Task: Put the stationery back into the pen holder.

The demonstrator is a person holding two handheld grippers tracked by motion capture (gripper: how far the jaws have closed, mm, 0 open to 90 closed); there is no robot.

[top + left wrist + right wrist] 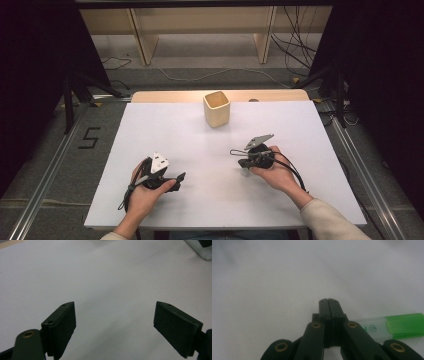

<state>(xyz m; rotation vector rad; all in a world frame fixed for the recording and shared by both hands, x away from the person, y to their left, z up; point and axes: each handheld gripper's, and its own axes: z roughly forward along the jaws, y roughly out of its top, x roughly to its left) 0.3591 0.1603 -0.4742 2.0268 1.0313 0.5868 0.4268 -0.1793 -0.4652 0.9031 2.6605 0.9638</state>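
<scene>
A marker with a green cap and a clear barrel lies flat on the white tabletop. In the right gripper view it sits just right of my right gripper. That gripper's jaws are pressed together with nothing between them. From above, my right gripper rests low over the table at centre right, held in a hand. My left gripper lies at the front left, pointing right. Its own view has the left gripper wide open over bare white surface.
A light wooden square cup stands upright near the table's far edge, at the middle. Behind the table are wooden shelf legs and loose cables on the floor. Dark stands flank both sides.
</scene>
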